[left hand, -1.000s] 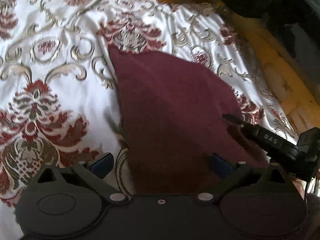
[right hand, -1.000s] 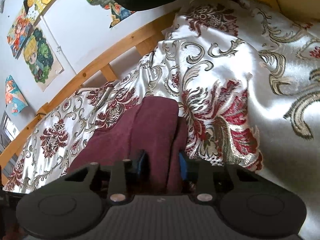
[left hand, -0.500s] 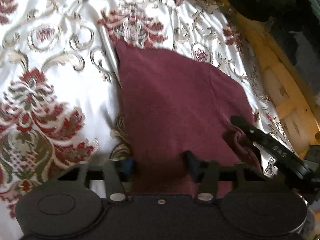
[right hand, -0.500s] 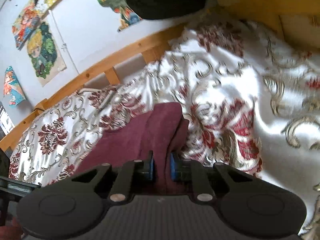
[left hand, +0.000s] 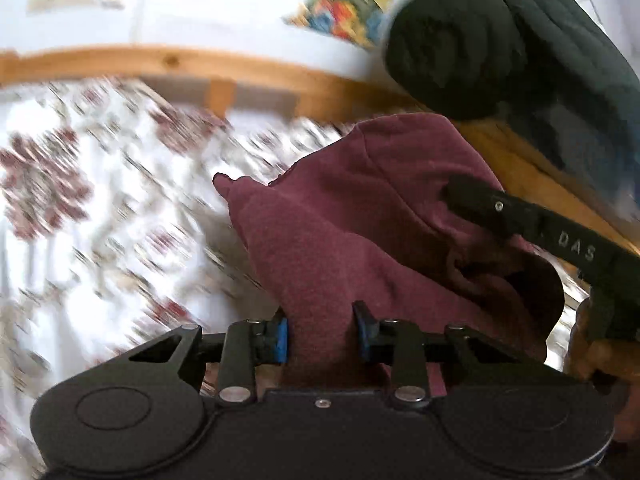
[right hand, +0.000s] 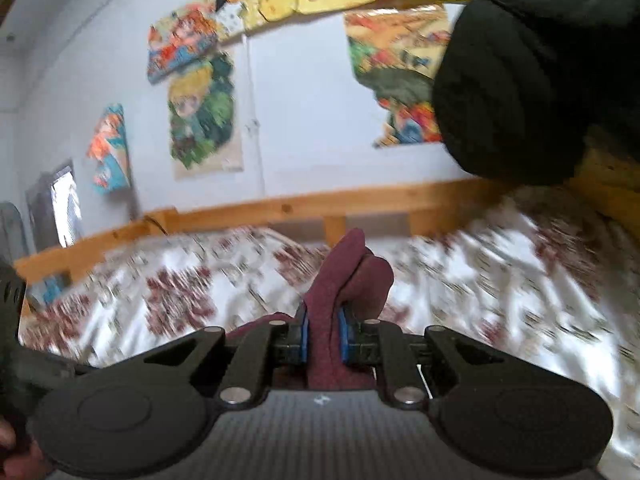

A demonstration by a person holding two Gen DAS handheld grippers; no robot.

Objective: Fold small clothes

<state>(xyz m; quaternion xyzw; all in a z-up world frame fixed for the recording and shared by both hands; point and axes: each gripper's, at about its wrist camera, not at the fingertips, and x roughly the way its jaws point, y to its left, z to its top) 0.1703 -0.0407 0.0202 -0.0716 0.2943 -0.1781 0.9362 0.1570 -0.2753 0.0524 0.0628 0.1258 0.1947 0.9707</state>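
With both grippers' fingers pinching the maroon garment (left hand: 360,216) above the patterned bedspread (left hand: 100,220), best lifted evenly, left gripper (left hand: 322,330) having just closed, right gripper (right hand: 322,334) level with it.

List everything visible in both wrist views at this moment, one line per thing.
maroon garment: one, dark red, lifted above the bed, pinched by both grippers
bedspread: one, white with red and gold floral pattern, covering the bed
bed rail: one, light wood, along the wall
posters: several, multicoloured, on the pale wall
dark padded fabric: black, upper right in both views; cannot tell what it is
left gripper: black with blue pads, jaws just closing, clamped on the garment
right gripper: black with blue pads, clamped on a garment fold
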